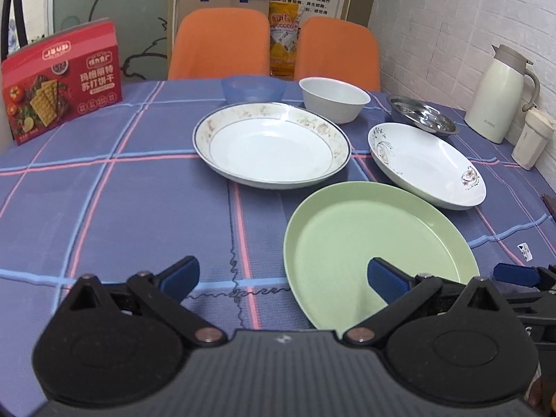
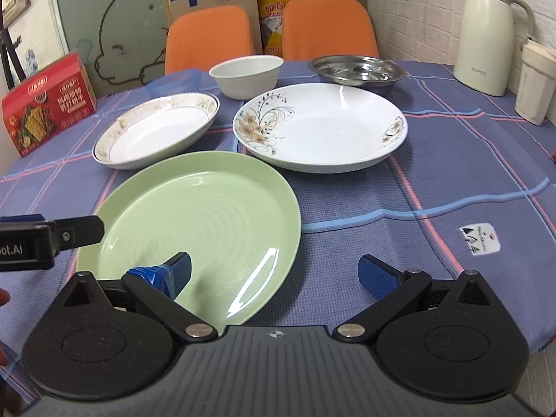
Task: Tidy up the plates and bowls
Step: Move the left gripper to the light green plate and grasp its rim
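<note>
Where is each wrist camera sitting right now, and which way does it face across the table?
Left wrist view: low over the near table edge, facing the orange chairs; its own open left tongs in front, right tongs' tip at the right edge.
Right wrist view: low, further right, facing the same way; its open right tongs in front, the other tongs at the left edge.
Shared: round pale green plate nearest, gold-rimmed white plate, flower-patterned white plate, plain white bowl.

The cream thermos jug (image 2: 486, 34) reads "SUPOR"; the red cracker box (image 1: 62, 83) reads "苏打饼干".
</note>
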Demonstrator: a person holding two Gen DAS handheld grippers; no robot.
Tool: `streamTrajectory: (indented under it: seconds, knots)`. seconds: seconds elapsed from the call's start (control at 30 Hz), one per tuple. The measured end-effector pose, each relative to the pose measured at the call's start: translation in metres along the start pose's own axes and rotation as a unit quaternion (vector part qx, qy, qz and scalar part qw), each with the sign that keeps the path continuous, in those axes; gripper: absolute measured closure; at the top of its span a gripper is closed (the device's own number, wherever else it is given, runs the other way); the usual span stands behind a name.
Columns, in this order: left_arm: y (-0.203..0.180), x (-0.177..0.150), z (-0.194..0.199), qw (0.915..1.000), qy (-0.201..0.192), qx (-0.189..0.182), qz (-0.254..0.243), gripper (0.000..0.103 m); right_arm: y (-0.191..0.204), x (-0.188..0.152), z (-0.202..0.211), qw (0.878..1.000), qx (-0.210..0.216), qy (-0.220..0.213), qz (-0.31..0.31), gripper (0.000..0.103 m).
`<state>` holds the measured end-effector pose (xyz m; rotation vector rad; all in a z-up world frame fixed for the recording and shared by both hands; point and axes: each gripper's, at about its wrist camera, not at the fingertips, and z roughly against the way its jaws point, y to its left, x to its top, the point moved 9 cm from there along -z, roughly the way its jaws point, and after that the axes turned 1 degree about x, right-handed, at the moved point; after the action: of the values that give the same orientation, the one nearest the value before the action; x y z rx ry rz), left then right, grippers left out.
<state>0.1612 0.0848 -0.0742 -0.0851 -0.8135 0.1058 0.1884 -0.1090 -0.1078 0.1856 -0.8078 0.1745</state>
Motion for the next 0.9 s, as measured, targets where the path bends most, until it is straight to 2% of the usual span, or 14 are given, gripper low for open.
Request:
streamTrajectory:
  seconds: [0.1, 0.27, 0.43, 0.53, 0.63, 0.73, 0.83, 0.87, 0.9]
  knots:
    - [-0.004, 0.003, -0.014, 0.9999, 0.012, 0.0, -0.01, 0.0, 0.0, 0.003, -0.012, 1.0, -0.01, 0.012, 0.012, 0.013]
    - [-0.01, 0.006, -0.027, 0.9996, 0.014, 0.002, -0.023, 0.0, -0.002, 0.009, -0.018, 1.0, -0.009, 0.003, 0.019, 0.012]
    - [-0.009, 0.001, -0.041, 0.9989, 0.033, 0.003, -0.032, 0.0, -0.004, 0.005, -0.016, 0.998, 0.009, -0.049, 0.043, 0.012]
    - [-0.011, 0.001, -0.044, 0.9982, 0.02, 0.013, -0.054, 0.001, -0.004, 0.004, -0.013, 0.997, 0.014, -0.061, 0.048, 0.012]
    - [-0.014, 0.001, -0.045, 0.9983, 0.02, 0.006, -0.054, 0.001, 0.001, 0.006, -0.014, 0.998, 0.019, -0.045, 0.05, 0.012]
    - [-0.017, 0.0, -0.043, 0.9982, 0.015, -0.001, -0.057, 0.004, 0.01, 0.004, -0.015, 0.995, 0.039, -0.055, 0.068, 0.013]
    - [-0.019, -0.001, -0.039, 0.9984, 0.009, -0.008, -0.055, 0.013, 0.014, 0.005, -0.016, 0.995, 0.043, -0.063, 0.069, 0.014]
    - [-0.02, -0.001, -0.037, 0.9985, 0.006, -0.012, -0.053, 0.022, 0.016, 0.005, -0.016, 0.995, 0.042, -0.064, 0.068, 0.015]
    - [-0.023, -0.001, -0.035, 0.9983, 0.004, -0.026, -0.051, 0.046, 0.02, 0.005, -0.016, 0.995, 0.043, -0.064, 0.066, 0.015]
